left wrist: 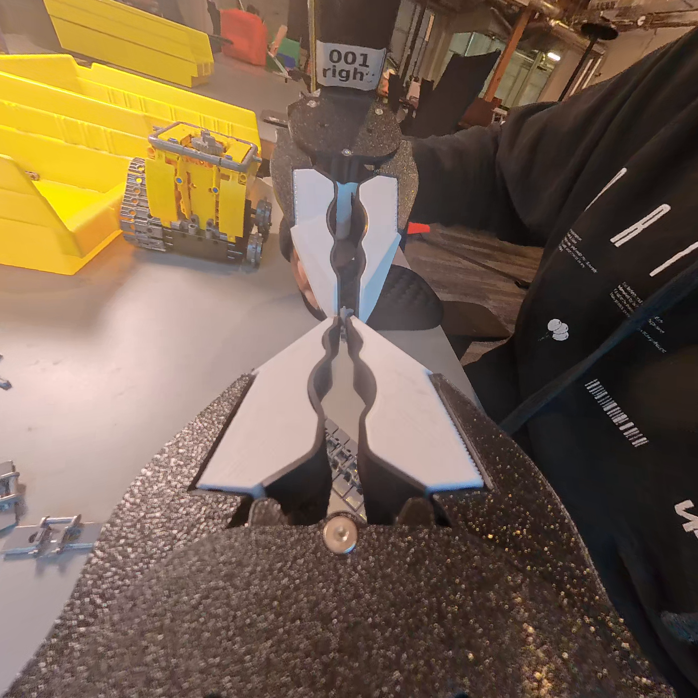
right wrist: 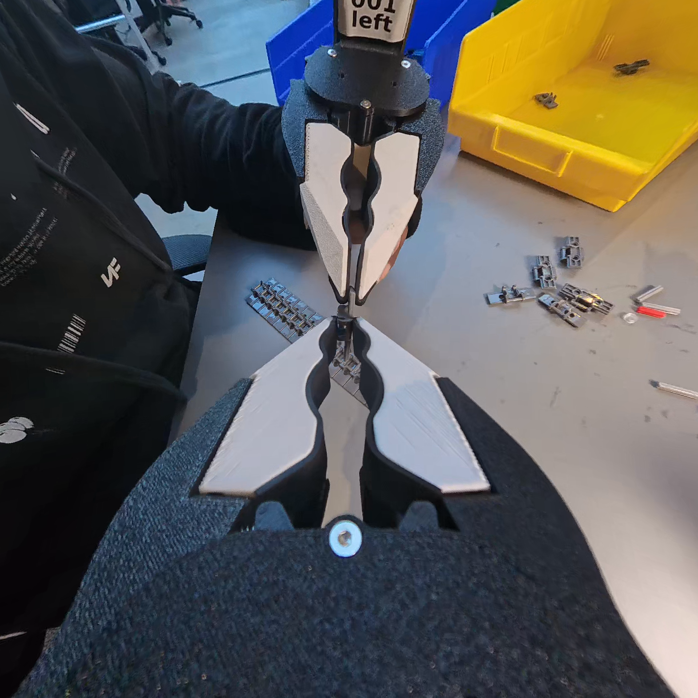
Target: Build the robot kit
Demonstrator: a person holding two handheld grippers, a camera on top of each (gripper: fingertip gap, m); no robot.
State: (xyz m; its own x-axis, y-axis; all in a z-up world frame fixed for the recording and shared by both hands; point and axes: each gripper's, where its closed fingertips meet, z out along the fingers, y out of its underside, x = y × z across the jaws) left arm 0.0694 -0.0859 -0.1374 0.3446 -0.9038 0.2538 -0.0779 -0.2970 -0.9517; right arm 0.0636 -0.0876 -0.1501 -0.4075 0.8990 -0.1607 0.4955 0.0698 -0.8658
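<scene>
- Worktop (right wrist: 491, 396): grey, flat, scuffed in places; carries everything listed below.
- Yellow bins (left wrist: 56, 158): stacked on the left gripper's side of the worktop; one open yellow bin (right wrist: 566, 124) on the right gripper's side holds a few small dark parts. A blue bin (right wrist: 294, 56) stands behind it.
- Person's black sleeve (left wrist: 547, 170): with the printed black garment it fills one side of each view.
- Tracked toy vehicle (left wrist: 196, 196): yellow brick-built body, grey tracks, standing just beside the yellow bins, well apart from both grippers.
- Left gripper (left wrist: 343, 321): jaws together, clamped on a small grey track link at the tips.
- Right gripper (right wrist: 344, 321): jaws together, likewise clamped on a small link; the two grippers meet tip to tip above the worktop.
- Track strip (right wrist: 287, 306): assembled grey links lying flat beneath the grippers, near the worktop's edge.
- Loose track links (right wrist: 559, 291): scattered farther out, with a few small pins, one of them red, beside them.
- Small grey track link (right wrist: 345, 308): held between the two sets of tips, clear of the worktop. Judged light, rigid plastic, smooth and apt to slip or twist; best pinched across its flat faces, leaving the hinge ends free.
</scene>
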